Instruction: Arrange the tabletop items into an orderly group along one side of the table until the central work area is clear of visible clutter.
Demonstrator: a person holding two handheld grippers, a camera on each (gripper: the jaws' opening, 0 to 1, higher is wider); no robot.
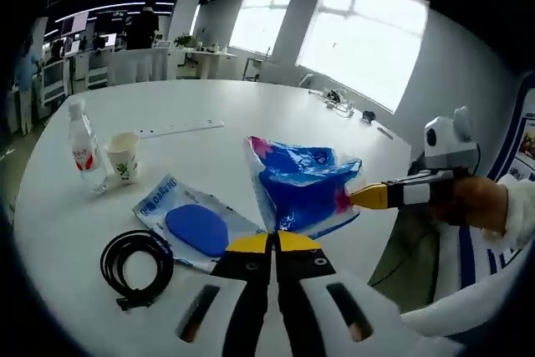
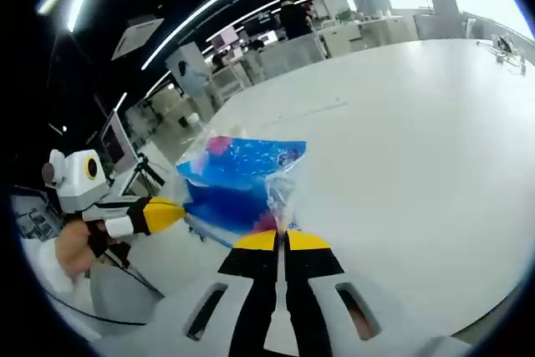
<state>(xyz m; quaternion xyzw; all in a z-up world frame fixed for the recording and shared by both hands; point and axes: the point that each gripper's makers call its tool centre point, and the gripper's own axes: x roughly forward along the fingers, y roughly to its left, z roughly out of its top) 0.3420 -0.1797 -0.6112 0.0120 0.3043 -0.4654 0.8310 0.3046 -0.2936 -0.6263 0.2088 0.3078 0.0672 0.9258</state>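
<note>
A blue plastic bag [image 1: 303,186] is held lifted above the white surface [image 1: 209,148], pinched at one edge by the closed left claw [image 1: 273,242] and at the opposite edge by the closed right claw [image 2: 281,240]. On the surface are seen a flat blue packet [image 1: 185,221], a coiled black cable [image 1: 136,263], a paper cup [image 1: 124,156] and a water bottle [image 1: 85,150]

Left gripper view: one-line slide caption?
Both grippers pinch a blue plastic bag above the table.
</note>
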